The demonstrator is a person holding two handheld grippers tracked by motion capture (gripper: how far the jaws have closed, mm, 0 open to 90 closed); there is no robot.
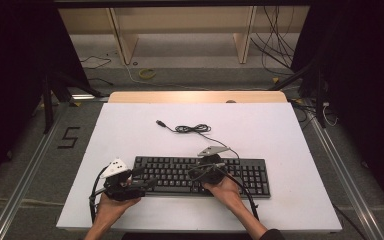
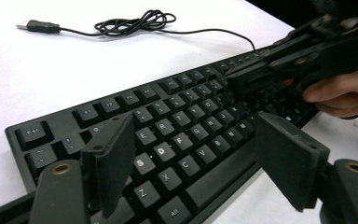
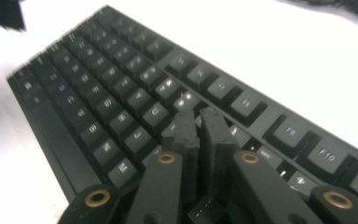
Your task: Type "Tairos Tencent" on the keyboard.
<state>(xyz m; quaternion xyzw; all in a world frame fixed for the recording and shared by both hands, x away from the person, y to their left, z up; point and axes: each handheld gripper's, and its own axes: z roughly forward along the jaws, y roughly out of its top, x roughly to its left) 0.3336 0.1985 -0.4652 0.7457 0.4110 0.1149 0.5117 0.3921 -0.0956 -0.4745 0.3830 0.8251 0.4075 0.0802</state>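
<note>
Left tool (image 2: 196, 158) spread wide over keyboard (image 2: 177, 140); right tool (image 3: 200, 128) nearly clenched on the keys, its closure confirmed in right gripper view alone.

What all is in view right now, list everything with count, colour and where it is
keyboard: one, black, near middle of the table, long side facing the person
cable: one, black, partly coiled behind the keyboard, plug lying free on the table
table: one, white top, wooden strip along its far edge
shelf: one, pale wood, on the floor beyond the table
floor cables: several, dark, far right on the floor
left gripper: one, black, jaws wide apart over the keyboard's left end
right gripper: one, black, jaws nearly together, tips down among the keys
hands: two, one on each gripper
</note>
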